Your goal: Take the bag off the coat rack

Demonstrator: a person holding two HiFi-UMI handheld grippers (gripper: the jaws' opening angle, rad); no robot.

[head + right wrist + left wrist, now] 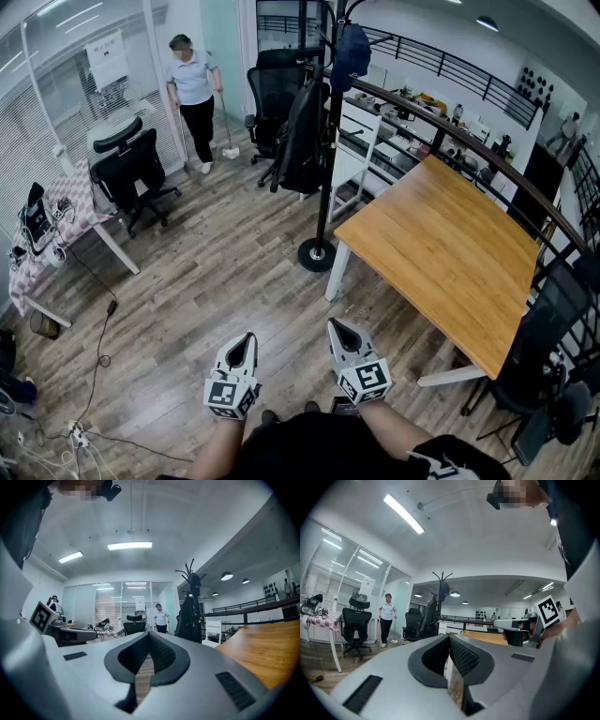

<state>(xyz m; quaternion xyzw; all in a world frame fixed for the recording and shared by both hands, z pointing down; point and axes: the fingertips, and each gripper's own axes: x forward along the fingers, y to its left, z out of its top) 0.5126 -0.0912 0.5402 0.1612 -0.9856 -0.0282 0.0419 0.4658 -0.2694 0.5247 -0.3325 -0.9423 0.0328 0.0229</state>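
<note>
The left gripper (pixel 242 342) and the right gripper (pixel 339 330) are both closed and hold nothing. The black bag (pixel 302 139) hangs on the coat rack (pixel 324 202), at about twelve o'clock from the jaws and well apart. I think it is best to walk closer first, open the jaws, then lift the bag upward before pulling it away.

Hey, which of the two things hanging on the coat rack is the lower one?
The black backpack, hanging about halfway down the rack. The dark blue one hangs up at the top hooks.
</note>
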